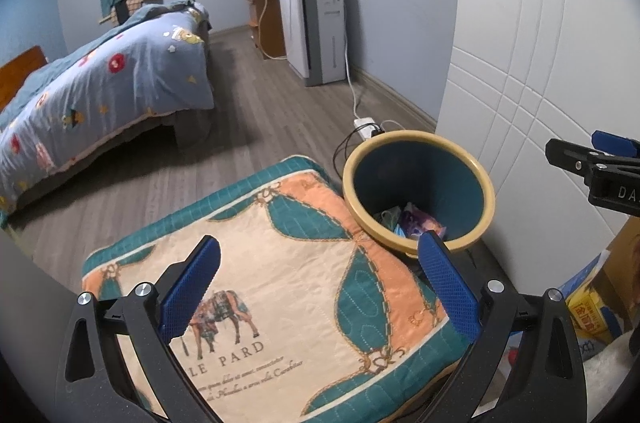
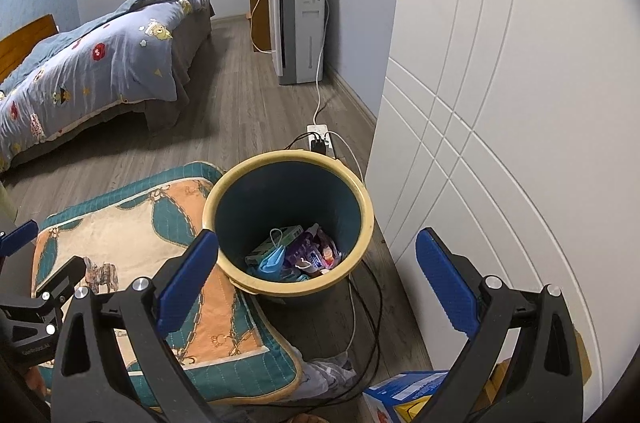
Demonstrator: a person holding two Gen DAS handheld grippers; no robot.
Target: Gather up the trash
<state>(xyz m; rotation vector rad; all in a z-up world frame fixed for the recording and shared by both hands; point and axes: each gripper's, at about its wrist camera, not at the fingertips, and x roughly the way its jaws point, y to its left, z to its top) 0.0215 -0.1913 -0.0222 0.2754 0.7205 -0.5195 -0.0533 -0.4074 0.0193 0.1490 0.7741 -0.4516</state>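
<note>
1. The bed (image 1: 100, 83) with a flowered blue quilt takes the left side of the room, well apart from the work; the wooden floor (image 2: 248, 95) between it and the wall is bare.
2. A white panelled wardrobe door (image 2: 500, 103) stands at the right, and the bin is placed just beside it, probably so that it stays out of the walking path.
3. A quilted cushion (image 1: 280, 283) with a horse print lies on the floor, its corner touching the bin.
4. The trash bin (image 2: 288, 287), dark teal with a yellow rim, stands upright on the floor. A power strip (image 2: 318, 137) and its cables lie just behind it.
5. The left gripper (image 1: 320, 287) hangs above the cushion, its fingers spread wide and holding nothing.
6. The right gripper (image 2: 320, 287) hovers above the bin, its fingers also spread and empty, in my judgement because it has nothing more to drop.
7. The trash (image 2: 296, 253) lies at the bottom of the bin: a blue face mask, a small green box and purple wrappers. The collecting seems nearly done.
</note>
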